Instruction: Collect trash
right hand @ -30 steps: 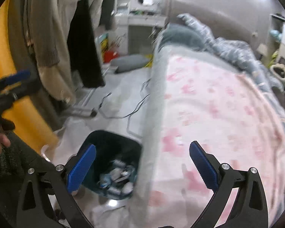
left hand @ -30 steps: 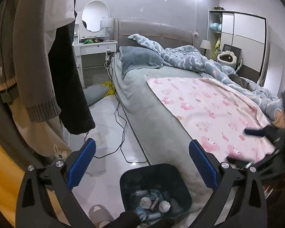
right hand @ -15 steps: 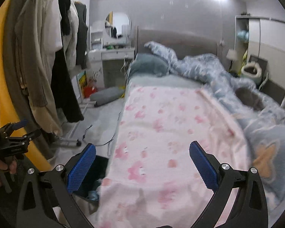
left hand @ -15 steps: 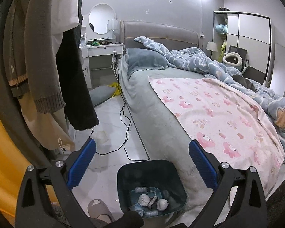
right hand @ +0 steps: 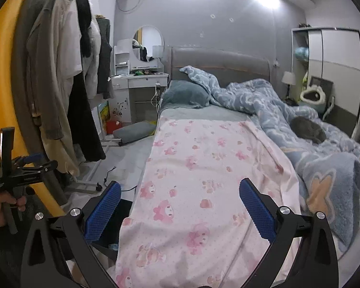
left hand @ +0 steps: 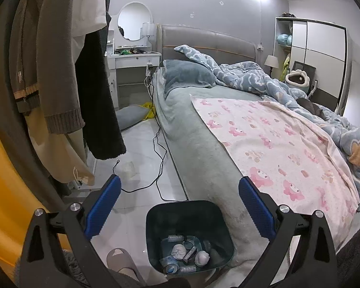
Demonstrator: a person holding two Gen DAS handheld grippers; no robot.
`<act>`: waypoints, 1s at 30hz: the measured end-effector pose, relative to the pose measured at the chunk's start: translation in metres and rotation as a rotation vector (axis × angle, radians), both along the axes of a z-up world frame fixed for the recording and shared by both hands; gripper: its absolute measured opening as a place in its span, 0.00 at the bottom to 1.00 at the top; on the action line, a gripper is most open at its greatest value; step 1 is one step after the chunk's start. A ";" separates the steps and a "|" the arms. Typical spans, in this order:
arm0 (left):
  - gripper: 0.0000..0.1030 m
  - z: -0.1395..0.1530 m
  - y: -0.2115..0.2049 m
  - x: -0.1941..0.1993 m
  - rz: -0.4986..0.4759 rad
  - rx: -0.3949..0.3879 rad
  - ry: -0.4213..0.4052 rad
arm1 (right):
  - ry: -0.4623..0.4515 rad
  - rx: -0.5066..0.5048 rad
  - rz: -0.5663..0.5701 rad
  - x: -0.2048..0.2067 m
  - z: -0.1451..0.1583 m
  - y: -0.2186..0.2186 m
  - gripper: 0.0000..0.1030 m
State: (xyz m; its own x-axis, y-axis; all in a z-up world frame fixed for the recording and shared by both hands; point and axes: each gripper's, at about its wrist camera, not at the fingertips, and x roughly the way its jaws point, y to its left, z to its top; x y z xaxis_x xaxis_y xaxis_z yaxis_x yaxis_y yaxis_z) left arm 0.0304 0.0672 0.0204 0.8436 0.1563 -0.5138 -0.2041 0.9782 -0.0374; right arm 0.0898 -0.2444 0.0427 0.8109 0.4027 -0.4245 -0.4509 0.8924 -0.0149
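left wrist view: left gripper [left hand: 178, 205] has both blue pads spread wide, nothing between them. dark teal trash bin [left hand: 156, 235] sits on the tiled floor just beside the bed's [left hand: 199, 144] near corner, low in frame between the fingers. bin holds crumpled tissue balls [left hand: 178, 250], small plastic bottles and wrappers. black cable [left hand: 159, 158] runs along the floor next to the bed. grey slipper [left hand: 118, 258] just left of the bin. coats [left hand: 60, 72] hang at left. pink print blanket [left hand: 276, 148] lies flat on the bed, blue duvet [left hand: 252, 79] bunched behind it. right wrist view: right gripper [right hand: 180, 210] also spread apart and empty, held over the foot of the pink blanket [right hand: 204, 180]. only a dark sliver of the bin [right hand: 123, 210] shows past the bed edge behind the left finger. left gripper [right hand: 24, 165] visible at far left, held by a hand [right hand: 0, 206].
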 end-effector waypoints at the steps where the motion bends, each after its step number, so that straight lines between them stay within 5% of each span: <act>1: 0.97 -0.001 -0.002 0.000 -0.003 0.003 0.002 | 0.002 -0.002 0.012 0.000 0.000 0.002 0.97; 30: 0.97 -0.003 -0.005 -0.001 -0.011 0.002 -0.007 | 0.014 -0.006 0.027 0.002 0.000 0.007 0.97</act>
